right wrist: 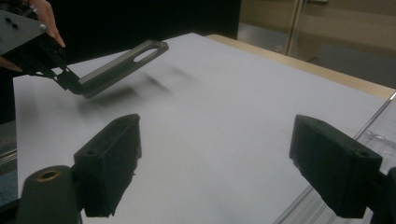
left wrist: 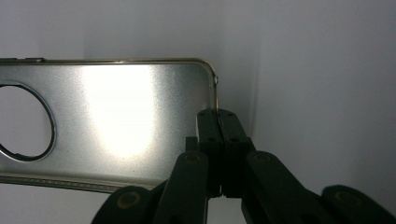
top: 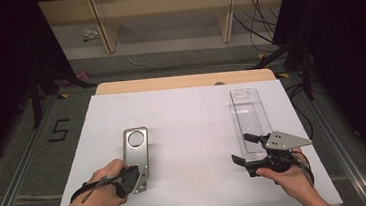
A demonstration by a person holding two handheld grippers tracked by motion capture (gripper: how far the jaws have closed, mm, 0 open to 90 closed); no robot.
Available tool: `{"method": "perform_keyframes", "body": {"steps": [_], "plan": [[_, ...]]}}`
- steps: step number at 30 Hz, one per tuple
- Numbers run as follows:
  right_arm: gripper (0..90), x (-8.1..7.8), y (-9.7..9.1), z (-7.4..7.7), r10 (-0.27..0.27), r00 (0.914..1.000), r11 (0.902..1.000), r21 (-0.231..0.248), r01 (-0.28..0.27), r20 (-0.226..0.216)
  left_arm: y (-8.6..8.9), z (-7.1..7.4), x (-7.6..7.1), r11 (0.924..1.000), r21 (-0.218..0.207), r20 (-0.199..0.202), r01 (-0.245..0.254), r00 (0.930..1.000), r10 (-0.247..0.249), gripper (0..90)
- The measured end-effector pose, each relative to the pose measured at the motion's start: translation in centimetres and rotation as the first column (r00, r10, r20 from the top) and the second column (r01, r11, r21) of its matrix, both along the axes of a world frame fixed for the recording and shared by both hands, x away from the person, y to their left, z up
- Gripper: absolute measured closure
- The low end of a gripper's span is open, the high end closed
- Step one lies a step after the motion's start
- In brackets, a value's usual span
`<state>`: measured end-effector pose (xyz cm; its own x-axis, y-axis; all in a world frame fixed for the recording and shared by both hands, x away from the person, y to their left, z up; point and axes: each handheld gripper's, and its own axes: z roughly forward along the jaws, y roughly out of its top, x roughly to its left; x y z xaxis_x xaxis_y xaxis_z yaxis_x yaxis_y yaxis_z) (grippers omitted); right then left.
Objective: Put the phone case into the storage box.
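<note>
White sheeting covered the table [top: 188, 132] as I watched. On its right side lay a clear plastic tray [top: 250, 119], and my right gripper [top: 248, 150] hovered at its near end, jaws spread wide on nothing. My left gripper [top: 137, 179] had clamped tight on the near edge of the silver metal plate [top: 136, 149], lifted off the sheet

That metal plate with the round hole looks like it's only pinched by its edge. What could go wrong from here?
The left gripper clamps the metal plate just at one short edge, near a corner, so the long plate could swing or slip out and drop onto the white table. The right gripper stands open beside the clear plastic tray; a careless sweep might knock that light tray aside.
</note>
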<state>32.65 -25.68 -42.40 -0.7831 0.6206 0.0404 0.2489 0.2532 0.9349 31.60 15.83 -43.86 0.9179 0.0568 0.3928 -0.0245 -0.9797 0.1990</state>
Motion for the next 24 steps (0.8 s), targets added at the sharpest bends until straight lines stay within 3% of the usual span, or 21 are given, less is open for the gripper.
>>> {"method": "perform_keyframes", "body": {"steps": [24], "plan": [[20.2,0.8,2.7,0.1,0.017,0.9998,0.9997,0.016,-0.017,-0.012,-1.2,0.6,-0.2,0.9993,-0.024,0.034,0.028,0.9991,-0.027,88.7]]}}
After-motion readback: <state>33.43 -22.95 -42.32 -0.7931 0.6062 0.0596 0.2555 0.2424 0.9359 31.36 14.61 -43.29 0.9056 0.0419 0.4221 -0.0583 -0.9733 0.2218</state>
